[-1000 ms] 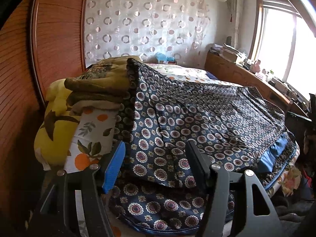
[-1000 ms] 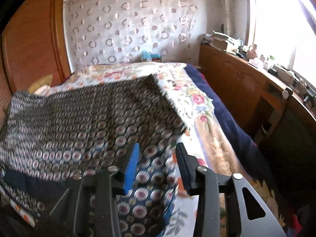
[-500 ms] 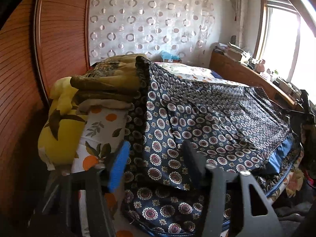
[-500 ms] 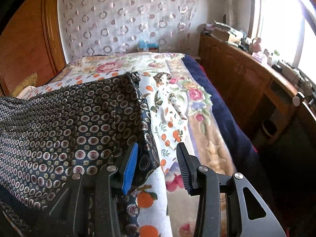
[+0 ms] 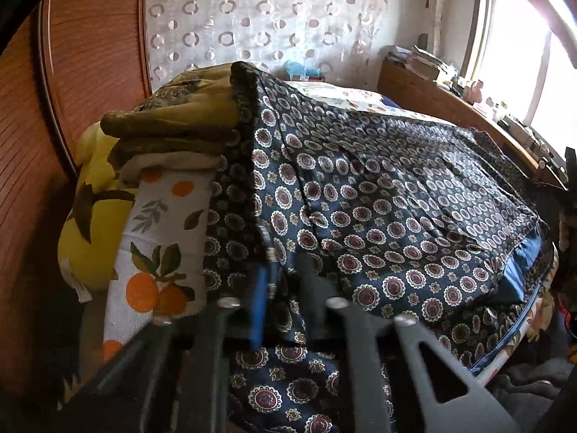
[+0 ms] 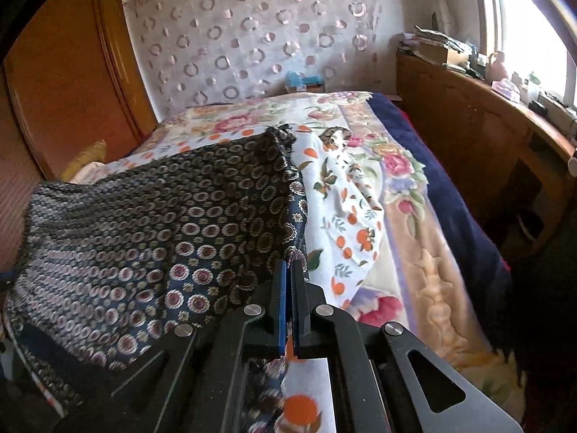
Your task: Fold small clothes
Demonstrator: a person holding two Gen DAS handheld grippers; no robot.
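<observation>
The navy patterned garment (image 5: pixel 378 195) lies spread across the near end of the bed (image 6: pixel 432 238), one side heaped up against a stack of folded bedding (image 5: pixel 169 122) by the wooden wardrobe (image 5: pixel 90 54), the other side reaching toward an orange-print cloth (image 6: pixel 346 209) on the floral bedspread. The left claw (image 5: pixel 281 299) is closed down on a fold of the garment's near left edge; the picture is blurred there, but dark fabric sits between the blue pad and the black finger, so I judge it clamped on the cloth. The right claw (image 6: pixel 288 303) has its two fingers nearly together at the garment's near right edge, with only a thin slit between the pads; fabric appears to run into that slit, though the pinch itself is hard to confirm. The step in hand looks like taking hold of the two near corners, the start of a fold and not its end, since the garment is mostly unfolded. The next move calls for lifting both corners together, keeping the edge taut between the claws, and carrying it over toward the far edge so the layers meet squarely; an uneven lift would drag the orange-print cloth along or skew the fold
</observation>
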